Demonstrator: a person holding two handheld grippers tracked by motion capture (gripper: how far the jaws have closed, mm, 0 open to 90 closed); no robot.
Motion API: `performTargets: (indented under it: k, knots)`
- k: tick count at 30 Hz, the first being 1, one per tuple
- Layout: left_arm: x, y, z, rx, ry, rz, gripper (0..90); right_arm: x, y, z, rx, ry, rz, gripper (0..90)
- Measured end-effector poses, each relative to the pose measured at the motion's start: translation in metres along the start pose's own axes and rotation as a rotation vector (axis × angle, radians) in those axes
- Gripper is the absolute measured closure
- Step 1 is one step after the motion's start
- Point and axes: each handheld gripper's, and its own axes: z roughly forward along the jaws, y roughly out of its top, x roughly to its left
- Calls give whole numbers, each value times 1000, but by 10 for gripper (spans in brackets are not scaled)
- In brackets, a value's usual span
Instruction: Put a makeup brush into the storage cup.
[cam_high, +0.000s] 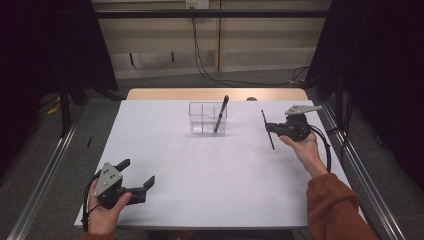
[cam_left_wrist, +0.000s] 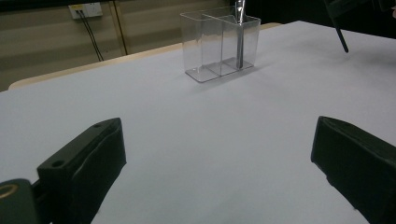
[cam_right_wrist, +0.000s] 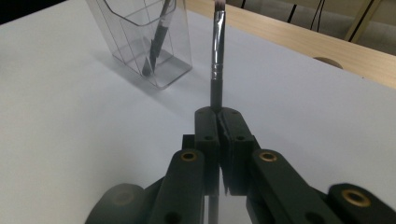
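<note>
A clear plastic holder (cam_high: 204, 120) with compartments stands at the table's far middle, and a dark brush (cam_high: 221, 113) leans in its right compartment. My right gripper (cam_high: 270, 128), held over the right side of the table, is shut on a second thin black brush (cam_high: 267, 131). In the right gripper view the brush (cam_right_wrist: 216, 56) rises from the closed jaw tips (cam_right_wrist: 217, 115), silver ferrule and bristles up, with the holder (cam_right_wrist: 140, 51) beyond at the left. My left gripper (cam_high: 138, 171) rests near the front left corner, open and empty (cam_left_wrist: 217, 140), facing the holder (cam_left_wrist: 210, 46).
The white tabletop (cam_high: 210, 170) ends in a wooden strip (cam_high: 215, 93) at the far side. Metal rails (cam_high: 45, 175) run along both sides of the table. Cables (cam_high: 205, 70) hang down the back wall.
</note>
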Motion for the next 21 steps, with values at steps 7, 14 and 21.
performTargets:
  k: [7,14,21]
  knots:
    - [0,0,0,-4,0,2,30,-1,-3,-2,-66,13,22,868]
    - [0,0,0,-3,0,-1,30,0,-4,-7,-149,29,45,868]
    - [0,0,0,-2,1,0,30,4,3,-11,-198,42,48,868]
